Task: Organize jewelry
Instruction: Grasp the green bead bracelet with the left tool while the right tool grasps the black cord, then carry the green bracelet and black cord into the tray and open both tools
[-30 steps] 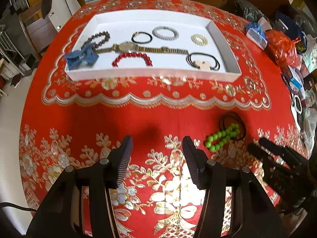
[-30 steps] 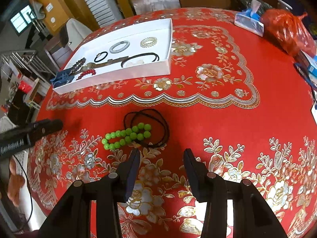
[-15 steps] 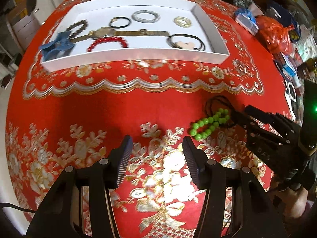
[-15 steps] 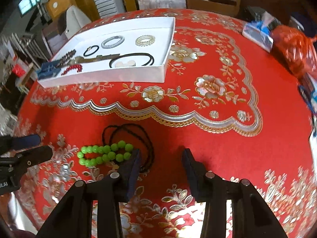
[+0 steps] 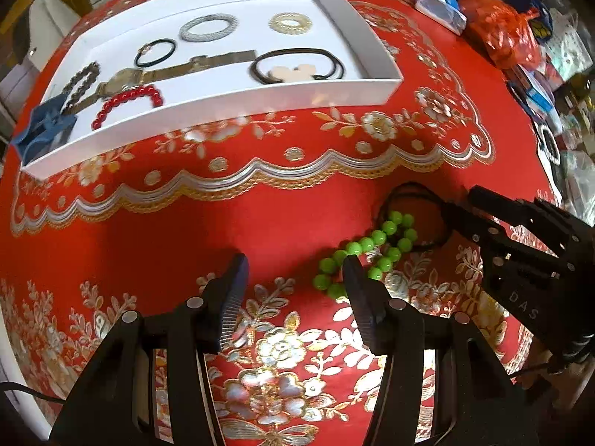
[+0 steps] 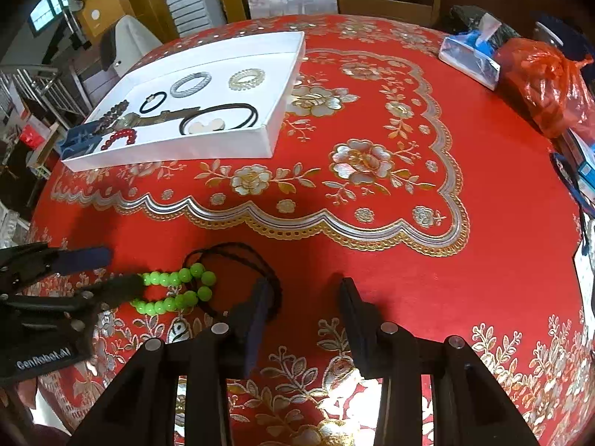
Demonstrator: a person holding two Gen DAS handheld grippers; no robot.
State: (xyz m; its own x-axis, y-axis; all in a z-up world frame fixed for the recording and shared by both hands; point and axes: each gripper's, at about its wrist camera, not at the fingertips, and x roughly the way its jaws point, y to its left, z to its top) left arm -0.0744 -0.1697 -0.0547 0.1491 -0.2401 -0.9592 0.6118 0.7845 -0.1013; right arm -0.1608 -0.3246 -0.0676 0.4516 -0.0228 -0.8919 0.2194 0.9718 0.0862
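A green bead bracelet (image 5: pixel 368 256) lies on the red tablecloth, tangled with a black cord loop (image 5: pixel 409 193). My left gripper (image 5: pixel 295 273) is open and empty, pointing steeply down; its right finger (image 5: pixel 355 278) stands just beside the beads' left end. My right gripper (image 6: pixel 303 291) is open with only cloth between its fingers. Its left finger (image 6: pixel 258 304) sits over the right edge of the black cord (image 6: pixel 238 251), and the green beads (image 6: pixel 174 290) lie further left. In that view the left gripper (image 6: pixel 115 271) straddles the beads' left end.
A white tray (image 5: pixel 208 107) at the back holds several bracelets, a watch and hair ties; a blue clip (image 5: pixel 41 130) sits at its left end. An orange bag (image 6: pixel 550 85) and packets crowd the table's right side. Chairs stand behind the table.
My left gripper has moved right and lower, up to the green beads. My right gripper has shifted right, leaving beads and cord at its left finger, and its jaws have narrowed a little.
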